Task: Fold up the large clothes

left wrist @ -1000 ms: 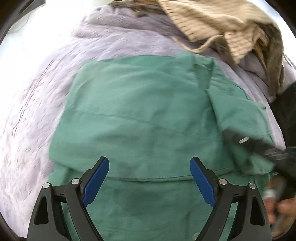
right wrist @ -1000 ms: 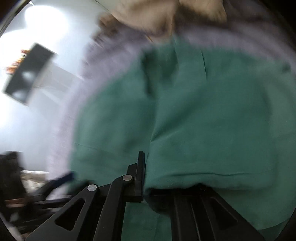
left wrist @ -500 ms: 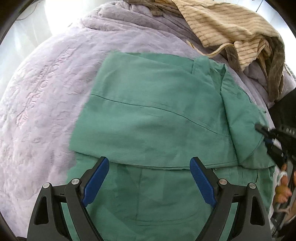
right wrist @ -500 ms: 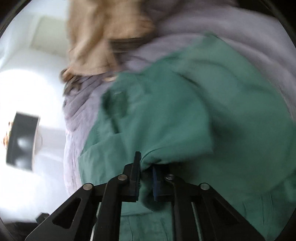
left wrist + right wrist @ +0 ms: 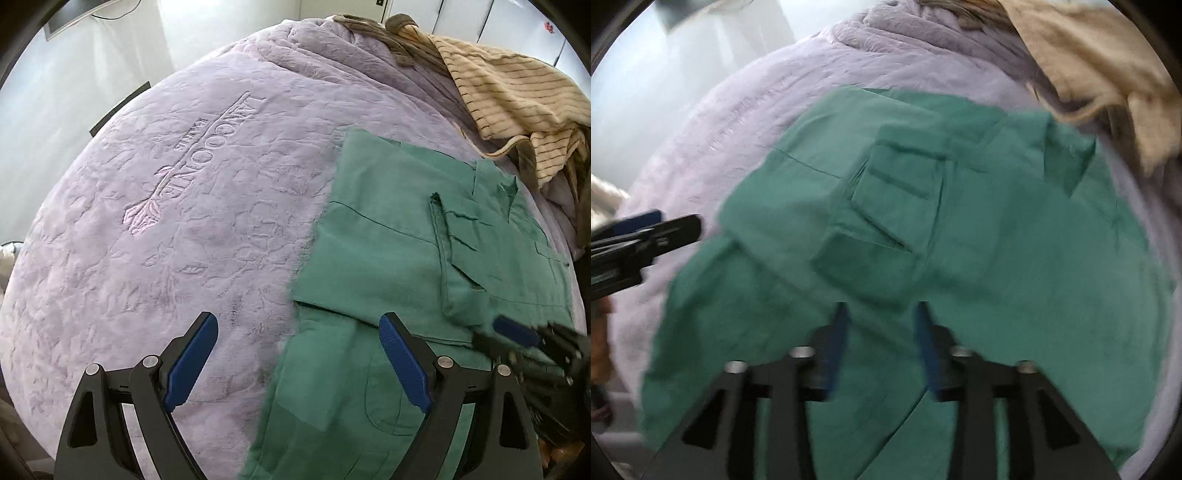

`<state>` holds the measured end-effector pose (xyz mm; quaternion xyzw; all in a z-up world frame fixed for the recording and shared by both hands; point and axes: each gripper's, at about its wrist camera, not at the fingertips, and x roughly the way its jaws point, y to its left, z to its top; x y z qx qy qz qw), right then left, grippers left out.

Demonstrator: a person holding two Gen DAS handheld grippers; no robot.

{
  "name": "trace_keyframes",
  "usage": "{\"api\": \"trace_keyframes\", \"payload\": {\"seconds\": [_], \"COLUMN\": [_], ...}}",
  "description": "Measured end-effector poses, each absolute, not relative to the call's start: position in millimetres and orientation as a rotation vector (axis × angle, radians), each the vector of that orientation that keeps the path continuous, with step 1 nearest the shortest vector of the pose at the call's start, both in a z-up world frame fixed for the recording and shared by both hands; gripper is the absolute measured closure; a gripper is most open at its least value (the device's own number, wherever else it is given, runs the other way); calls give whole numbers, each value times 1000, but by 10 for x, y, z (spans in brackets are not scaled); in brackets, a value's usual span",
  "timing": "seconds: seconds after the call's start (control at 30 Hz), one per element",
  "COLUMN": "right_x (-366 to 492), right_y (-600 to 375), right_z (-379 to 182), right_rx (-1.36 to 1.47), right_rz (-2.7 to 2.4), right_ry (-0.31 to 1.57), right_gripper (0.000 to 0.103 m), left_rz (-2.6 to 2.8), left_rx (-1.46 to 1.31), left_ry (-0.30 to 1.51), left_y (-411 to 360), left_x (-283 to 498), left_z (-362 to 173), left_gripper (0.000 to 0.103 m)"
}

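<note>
The large lilac plush quilted blanket (image 5: 207, 229), embossed with a lettered leaf emblem, covers the bed and fills the left half of the left wrist view. A pale wall lies beyond its far edge, with a dark flat panel (image 5: 120, 107) against it at the left.

The left gripper (image 5: 295, 363) hangs over the blanket with its blue-padded jaws spread wide and nothing between them. Its left finger is above bare blanket; its right finger is above the near edge of the garment.

The green woven cotton garment (image 5: 399, 266) lies flat on the blanket, right of centre in the left wrist view and central in the right wrist view (image 5: 923, 229). One panel is folded over the rest, and a smaller folded flap with a pocket-like seam lies on top.

The right gripper (image 5: 882, 343) is directly above the near part of the garment. Its jaws are opening; green cloth shows between them, but the blurred frame does not show the pads pressing on it. In the left wrist view this gripper (image 5: 517, 336) appears at the right edge, over the garment.

A heap of beige striped knit fabric (image 5: 517, 110) with brown trim rests on the blanket at the far right, just beyond the garment's far corner.
</note>
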<state>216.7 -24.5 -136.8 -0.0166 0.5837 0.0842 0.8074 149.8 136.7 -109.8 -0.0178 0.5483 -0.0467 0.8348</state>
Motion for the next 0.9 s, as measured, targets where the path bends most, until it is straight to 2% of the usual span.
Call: {"api": "trace_keyframes", "payload": {"seconds": [0.2,0.4,0.63,0.77,0.9], "right_x": [1665,928,1024,743,760], "right_y": [-1200,-2612,-3224,-3537,-3581], "right_z": [-1221,-1353,-1619,-1603,-1880], "right_rx": [406,920,1152,1276,1400], "right_rz": [46,-268,-286,-411,-412], "right_ry": [1209,1002,809,620,595], "right_gripper": [47,47,47,53,59], "left_rz": [-206,-359,-373,-345,-360], "left_rx": [-11,85,163,256,289], "left_ry": [1148,1113,1139,1142,1161], "left_y": [958,122,-543,-663,-748], "left_x": [1573,1735,1923,1918,1916], "left_z": [-985,-1029,-1413,-1568,-1427], "left_gripper": [13,13,13,13,13]}}
